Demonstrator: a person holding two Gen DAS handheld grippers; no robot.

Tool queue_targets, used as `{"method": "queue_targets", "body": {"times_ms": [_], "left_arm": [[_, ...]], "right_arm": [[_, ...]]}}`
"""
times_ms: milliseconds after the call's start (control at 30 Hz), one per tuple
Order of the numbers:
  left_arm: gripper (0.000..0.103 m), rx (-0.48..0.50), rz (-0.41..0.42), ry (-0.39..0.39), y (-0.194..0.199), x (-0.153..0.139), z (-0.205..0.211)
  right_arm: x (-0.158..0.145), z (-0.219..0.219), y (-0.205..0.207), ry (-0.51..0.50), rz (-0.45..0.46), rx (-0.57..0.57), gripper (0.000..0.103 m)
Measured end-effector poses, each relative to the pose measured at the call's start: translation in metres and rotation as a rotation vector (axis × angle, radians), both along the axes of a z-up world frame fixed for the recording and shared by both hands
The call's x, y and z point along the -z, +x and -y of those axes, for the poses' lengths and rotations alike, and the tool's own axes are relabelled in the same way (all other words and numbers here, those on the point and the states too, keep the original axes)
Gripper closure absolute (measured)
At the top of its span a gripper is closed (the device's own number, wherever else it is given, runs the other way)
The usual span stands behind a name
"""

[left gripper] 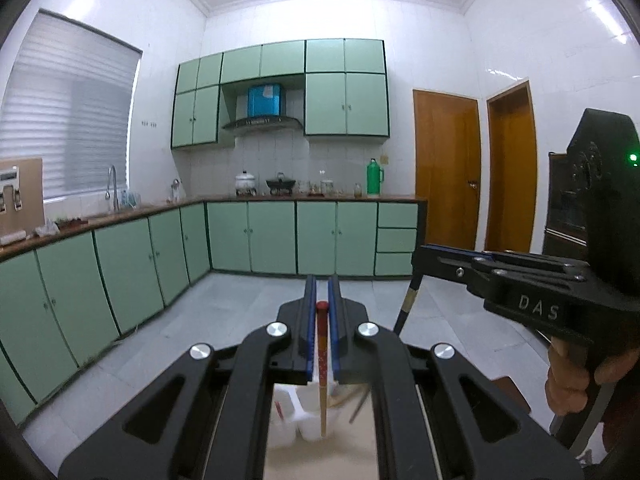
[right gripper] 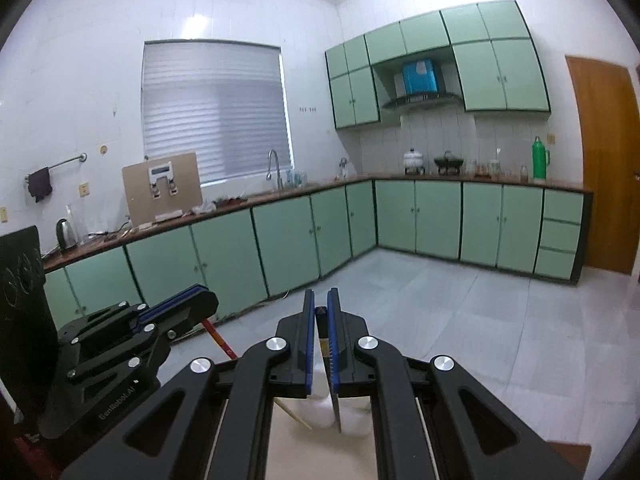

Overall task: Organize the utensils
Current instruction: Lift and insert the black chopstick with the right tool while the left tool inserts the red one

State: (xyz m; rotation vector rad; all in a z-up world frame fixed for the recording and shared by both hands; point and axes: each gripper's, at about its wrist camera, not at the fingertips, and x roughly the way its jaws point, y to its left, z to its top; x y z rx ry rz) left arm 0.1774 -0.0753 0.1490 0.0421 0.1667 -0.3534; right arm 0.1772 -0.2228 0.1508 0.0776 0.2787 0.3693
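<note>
My left gripper (left gripper: 322, 286) is shut on a red-topped wooden chopstick (left gripper: 322, 364), which hangs upright with its tip in a white plastic utensil holder (left gripper: 310, 420) below. My right gripper (right gripper: 321, 300) is shut on a dark chopstick with a gold band (right gripper: 331, 380), held upright over the white holder (right gripper: 348, 420). In the left wrist view the right gripper (left gripper: 424, 254) shows at the right with its dark chopstick (left gripper: 408, 304) hanging down. In the right wrist view the left gripper (right gripper: 200, 300) shows at the left with its red chopstick (right gripper: 220, 344).
The holder stands on a beige table top (right gripper: 288, 456). More chopsticks (left gripper: 352, 398) lean in the holder's compartments. Green kitchen cabinets (left gripper: 272, 236) and a grey tiled floor (right gripper: 460, 320) lie beyond. Brown doors (left gripper: 446, 172) are at the right.
</note>
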Motion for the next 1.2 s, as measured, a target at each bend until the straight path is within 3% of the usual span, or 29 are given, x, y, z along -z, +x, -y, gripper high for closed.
{"method": "queue_targets", "body": {"times_ms": [267,633,1200], "left_arm": [[0.098,-0.041,0.009,0.023,0.057,-0.004,0.011],[0.098,-0.095,-0.084,0.034,0.123,0.035,-0.004],[0.097,-0.103,-0.267,0.05,0.174,0.094,-0.028]], "right_arm": [[0.001,-0.002,0.065,0.013,-0.013,0.05,0.097],[0.032,0.001,0.124,0.067,-0.086,0.083,0.097],[0.114,-0.009,0.153,0.028,-0.286,0.075,0.097]]}}
